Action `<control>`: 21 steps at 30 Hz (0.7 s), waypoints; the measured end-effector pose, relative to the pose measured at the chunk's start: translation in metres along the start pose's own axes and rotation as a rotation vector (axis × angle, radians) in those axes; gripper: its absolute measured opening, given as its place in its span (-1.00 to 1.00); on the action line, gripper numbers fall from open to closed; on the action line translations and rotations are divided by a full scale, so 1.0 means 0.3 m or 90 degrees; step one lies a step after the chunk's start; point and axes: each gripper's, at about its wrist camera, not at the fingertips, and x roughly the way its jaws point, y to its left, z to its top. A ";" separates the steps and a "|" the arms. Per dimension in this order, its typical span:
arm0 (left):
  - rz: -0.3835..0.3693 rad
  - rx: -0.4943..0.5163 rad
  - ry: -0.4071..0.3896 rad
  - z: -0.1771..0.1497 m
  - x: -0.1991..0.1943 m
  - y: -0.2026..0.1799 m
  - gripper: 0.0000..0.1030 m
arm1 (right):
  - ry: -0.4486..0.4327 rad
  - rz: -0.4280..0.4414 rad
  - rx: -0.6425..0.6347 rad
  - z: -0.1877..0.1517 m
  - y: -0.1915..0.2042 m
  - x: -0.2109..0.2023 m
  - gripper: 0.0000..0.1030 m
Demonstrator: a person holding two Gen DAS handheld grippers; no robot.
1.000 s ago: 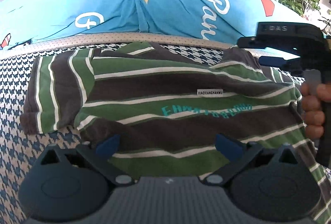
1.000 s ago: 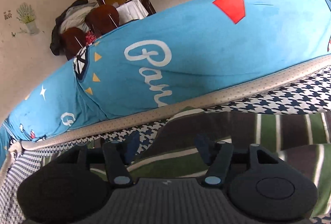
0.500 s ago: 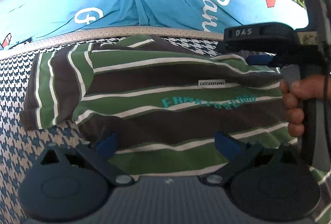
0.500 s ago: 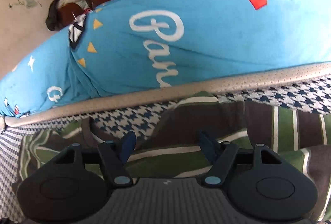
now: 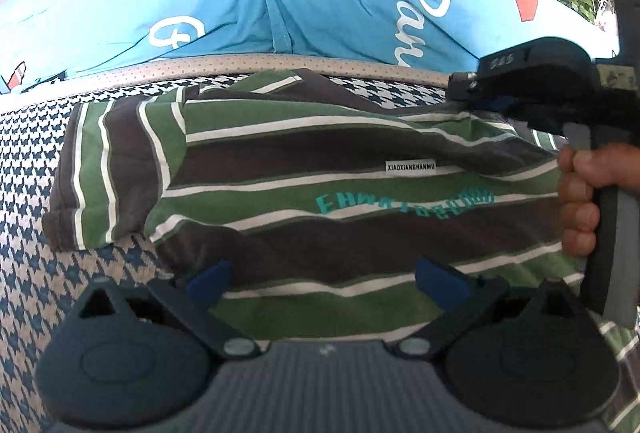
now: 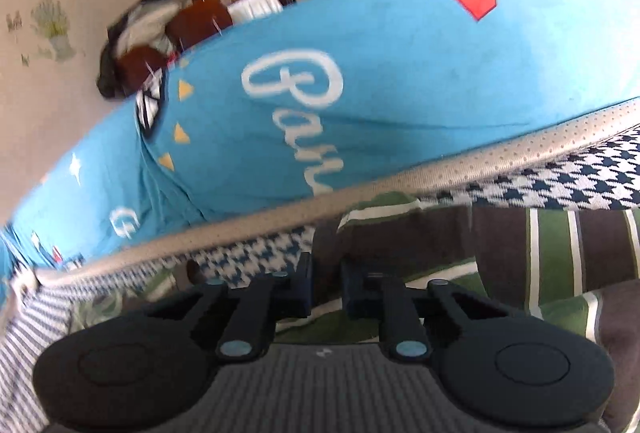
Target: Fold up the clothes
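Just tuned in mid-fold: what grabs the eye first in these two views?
The green, brown and white striped shirt spread on the houndstooth cover fills the left wrist view, with the bright blue printed cushion behind it. At the shirt's far right corner the right gripper is closing on a fold of fabric, while the left gripper hangs wide open over the near hem.
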 end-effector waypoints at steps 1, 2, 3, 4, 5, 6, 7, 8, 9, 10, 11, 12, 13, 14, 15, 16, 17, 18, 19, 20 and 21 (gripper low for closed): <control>0.001 -0.002 -0.002 0.003 -0.001 0.002 0.99 | -0.012 0.007 0.007 0.010 -0.004 -0.011 -0.79; 0.003 -0.005 -0.003 0.005 -0.001 0.004 0.99 | -0.025 0.014 0.013 0.021 -0.006 -0.022 -0.80; 0.004 -0.008 -0.005 0.007 -0.002 0.005 0.99 | -0.038 0.020 0.021 0.032 -0.009 -0.034 -0.80; 0.004 -0.011 -0.007 0.008 -0.003 0.007 0.99 | -0.050 0.024 0.029 0.045 -0.014 -0.047 -0.80; 0.005 -0.015 -0.008 0.011 -0.004 0.010 0.99 | -0.062 0.025 0.036 0.057 -0.018 -0.060 -0.80; 0.005 -0.020 -0.010 0.014 -0.005 0.013 0.99 | -0.074 0.024 0.043 0.069 -0.023 -0.073 -0.80; 0.005 -0.022 -0.011 0.017 -0.006 0.016 0.99 | -0.081 0.020 0.046 0.078 -0.030 -0.084 -0.80; 0.005 -0.025 -0.013 0.020 -0.007 0.019 0.99 | -0.086 0.013 0.049 0.088 -0.036 -0.092 -0.80; 0.005 -0.027 -0.015 0.024 -0.009 0.023 1.00 | -0.088 0.006 0.051 0.097 -0.043 -0.098 -0.80; 0.004 -0.029 -0.017 0.028 -0.010 0.026 0.99 | -0.088 0.000 0.053 0.103 -0.050 -0.099 -0.77; 0.004 -0.032 -0.021 0.033 -0.013 0.030 0.99 | -0.086 0.003 0.055 0.107 -0.057 -0.097 -0.77; 0.003 -0.034 -0.025 0.039 -0.016 0.033 0.99 | -0.082 0.009 0.055 0.109 -0.064 -0.092 -0.77; 0.002 -0.033 -0.031 0.047 -0.019 0.036 0.99 | -0.076 0.012 0.054 0.110 -0.069 -0.084 -0.77; 0.002 -0.033 -0.039 0.055 -0.024 0.041 0.99 | -0.069 0.016 0.053 0.111 -0.072 -0.075 -0.77; 0.002 -0.035 -0.049 0.065 -0.029 0.047 0.99 | -0.061 0.019 0.049 0.110 -0.072 -0.064 -0.77; 0.001 -0.037 -0.059 0.075 -0.033 0.055 0.99 | -0.054 0.024 0.045 0.108 -0.070 -0.056 -0.73; -0.002 -0.038 -0.071 0.087 -0.036 0.063 0.99 | -0.047 0.028 0.043 0.105 -0.069 -0.053 -0.63; -0.004 -0.041 -0.080 0.099 -0.037 0.071 0.99 | -0.040 0.031 0.039 0.102 -0.067 -0.048 -0.56; -0.005 -0.046 -0.086 0.110 -0.035 0.081 0.99 | -0.034 0.032 0.035 0.099 -0.061 -0.040 -0.38; -0.006 -0.052 -0.092 0.118 -0.031 0.092 0.99 | -0.029 0.035 0.031 0.095 -0.056 -0.033 -0.25; -0.006 -0.058 -0.095 0.124 -0.028 0.102 0.99 | -0.025 0.037 0.027 0.090 -0.050 -0.028 -0.22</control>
